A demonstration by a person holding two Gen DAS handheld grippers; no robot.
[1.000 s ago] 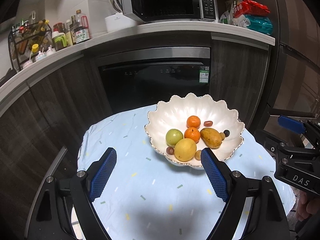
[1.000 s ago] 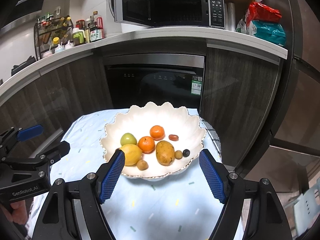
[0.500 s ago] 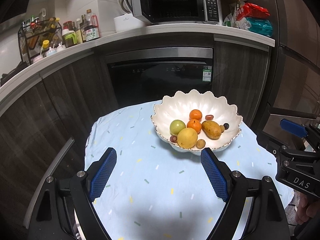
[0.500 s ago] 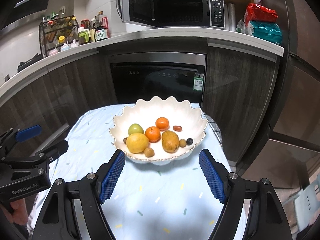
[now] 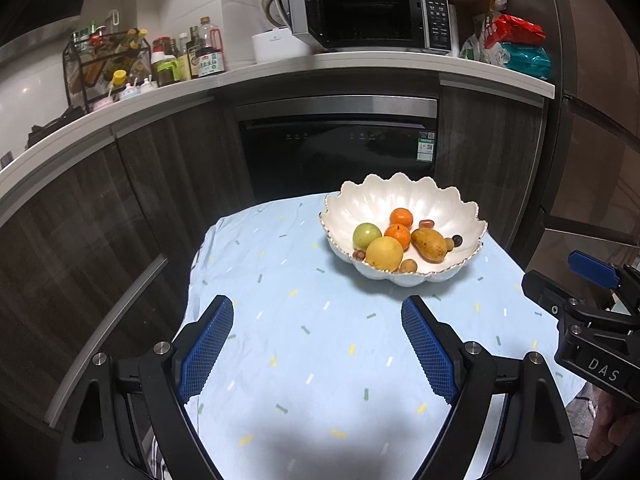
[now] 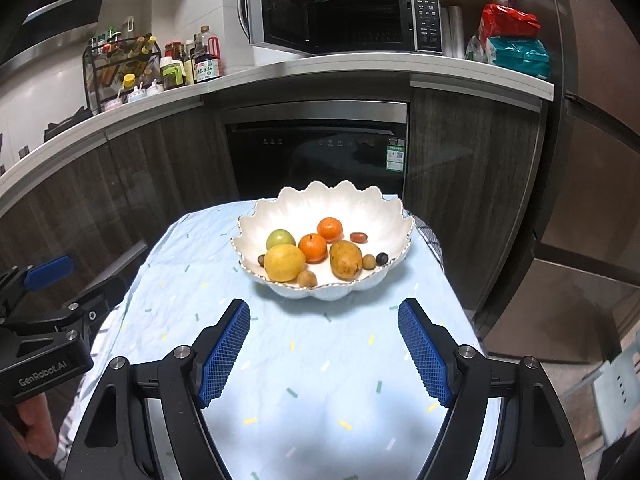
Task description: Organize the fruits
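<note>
**Fruit bowl, all pieces in, both tools empty**

Item 1: scalloped white bowl (image 6: 320, 208), on the desk (image 6: 320, 380) w/ a pale blue confetti cloth, toward the far end. In the left wrist view it sits far right of centre; in the right wrist view, centred ahead.

Contents, right wrist view:
- lemon (image 6: 284, 262), front left
- green apple (image 6: 281, 239), just behind the lemon
- tangerine (image 6: 312, 247), centre; 2nd tangerine (image 6: 330, 228) behind it
- pear (image 6: 345, 265), lying on its side, front right
- small stuff: red date-like fruit (image 6: 358, 237), dark grape (image 6: 382, 258), brown longan-type pieces near the front rim; exact kind not clear.

Item 2: left tool (image 5: 318, 344), fingers wide apart, nothing between, over bare cloth, well short of the bowl.
Item 3: right tool (image 6: 324, 346), fingers apart, empty, lined up on the bowl's front.

Status (judgement): nothing sits outside the bowl, so the fruit looks gathered; likely wrap-up or a check.

Handling notes if more sorting is wanted: approx. one piece per tool; come in over the front rim, not through it. Take big round fruit across the widest part. Pear: grip across the body, not end to end. Small pieces roll and lie touching neighbours, so close slowly. Bowl may slide on the cloth; don't push the rim.
</note>
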